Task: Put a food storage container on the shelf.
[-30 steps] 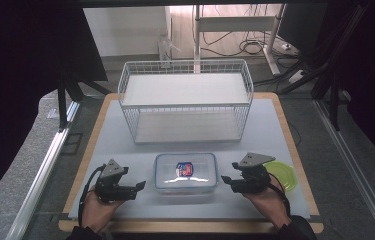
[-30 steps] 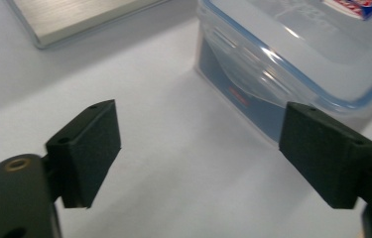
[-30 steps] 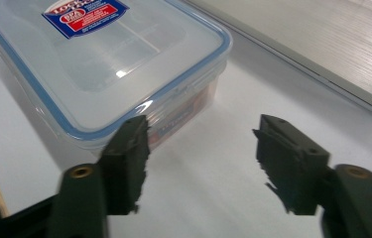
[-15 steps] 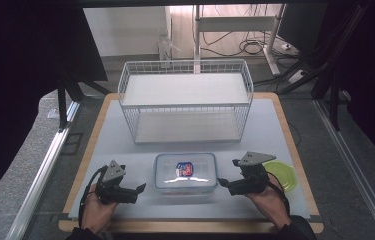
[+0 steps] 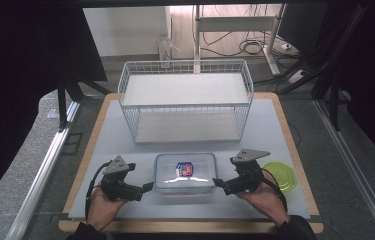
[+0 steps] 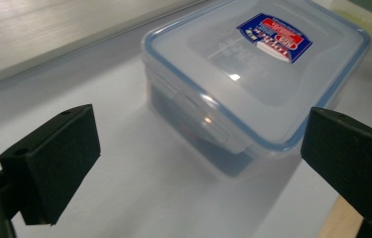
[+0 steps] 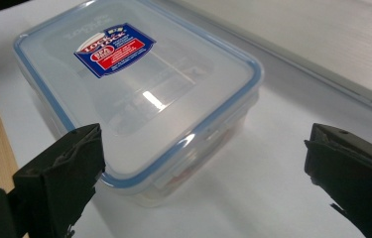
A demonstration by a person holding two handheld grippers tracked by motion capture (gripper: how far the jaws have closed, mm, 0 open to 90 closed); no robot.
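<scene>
A clear lidded container [image 5: 185,173] with a blue seal and a red-and-blue label is being left standing near the front edge of the worktop [image 5: 275,130], midway along it. The left gripper [image 5: 146,188] is being held just beside the container's left end and the right gripper [image 5: 216,183] just beside its right end. Both pairs of jaws have just been opening and are being kept spread wide, nothing being pressed or gripped. A white wire shelf [image 5: 185,100] is being left toward the back edge; a green lid [image 5: 281,175] is lying near the front right corner.
</scene>
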